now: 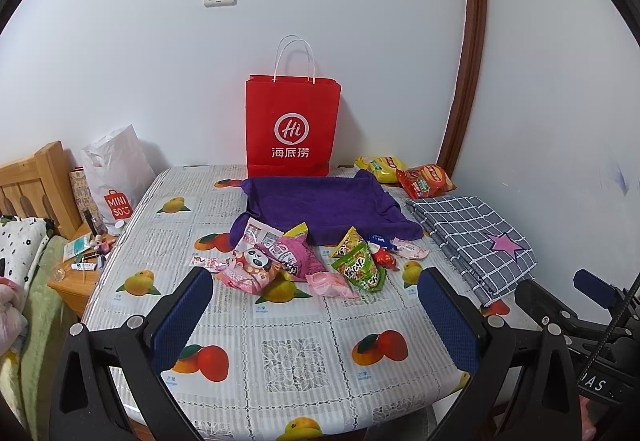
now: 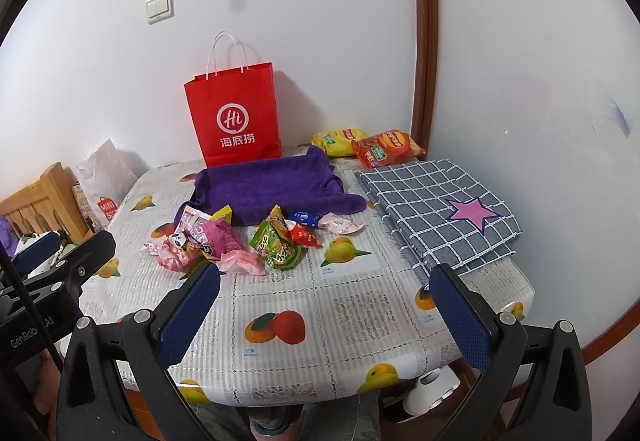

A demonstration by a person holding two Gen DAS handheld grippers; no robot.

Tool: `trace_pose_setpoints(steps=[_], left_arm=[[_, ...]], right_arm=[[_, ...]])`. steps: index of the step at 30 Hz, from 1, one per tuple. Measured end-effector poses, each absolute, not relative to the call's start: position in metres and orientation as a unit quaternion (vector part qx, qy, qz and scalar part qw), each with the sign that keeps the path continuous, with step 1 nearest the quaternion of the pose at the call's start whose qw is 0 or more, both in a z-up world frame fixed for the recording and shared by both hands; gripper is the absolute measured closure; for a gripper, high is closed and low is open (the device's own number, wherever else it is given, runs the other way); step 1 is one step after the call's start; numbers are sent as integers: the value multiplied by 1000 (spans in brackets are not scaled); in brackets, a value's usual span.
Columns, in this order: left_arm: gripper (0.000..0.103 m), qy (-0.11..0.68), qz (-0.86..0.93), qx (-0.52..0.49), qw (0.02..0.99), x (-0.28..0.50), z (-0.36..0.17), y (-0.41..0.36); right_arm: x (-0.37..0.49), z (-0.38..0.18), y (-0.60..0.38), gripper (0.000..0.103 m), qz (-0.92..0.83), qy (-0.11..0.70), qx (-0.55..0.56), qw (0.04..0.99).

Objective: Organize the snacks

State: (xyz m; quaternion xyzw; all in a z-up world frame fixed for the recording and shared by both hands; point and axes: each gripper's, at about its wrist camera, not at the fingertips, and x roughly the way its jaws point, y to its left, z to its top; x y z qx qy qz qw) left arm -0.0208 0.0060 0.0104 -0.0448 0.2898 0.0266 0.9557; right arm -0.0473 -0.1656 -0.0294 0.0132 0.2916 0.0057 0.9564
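Note:
A pile of small snack packets (image 1: 296, 261) (image 2: 236, 241) lies mid-table: pink bags, a green bag (image 1: 358, 267) (image 2: 278, 247), a red packet (image 2: 304, 235). Behind it lies a purple towel (image 1: 320, 207) (image 2: 268, 187) shaped like a tray. A red paper bag (image 1: 292, 125) (image 2: 236, 117) stands against the wall. Yellow (image 1: 378, 167) (image 2: 336, 139) and red chip bags (image 1: 426, 181) (image 2: 386, 149) lie at the back right. My left gripper (image 1: 316, 281) and my right gripper (image 2: 326, 277) are open, empty, above the table's near part.
The table (image 1: 280, 353) (image 2: 352, 317) has a fruit-print cover. A folded grey checked cloth (image 1: 472, 237) (image 2: 436, 209) with a pink star lies on the right. A white Miniso bag (image 1: 116, 177) and a cluttered wooden nightstand (image 1: 76, 269) stand left. Walls close the back and right.

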Motion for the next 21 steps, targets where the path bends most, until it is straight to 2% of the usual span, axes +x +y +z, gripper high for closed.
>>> trace_pose_setpoints(steps=[21], left_arm=[[0,293,27,-52,954,-21,7,11]], right_arm=[[-51,-28,-161,0,12,289,20,957]])
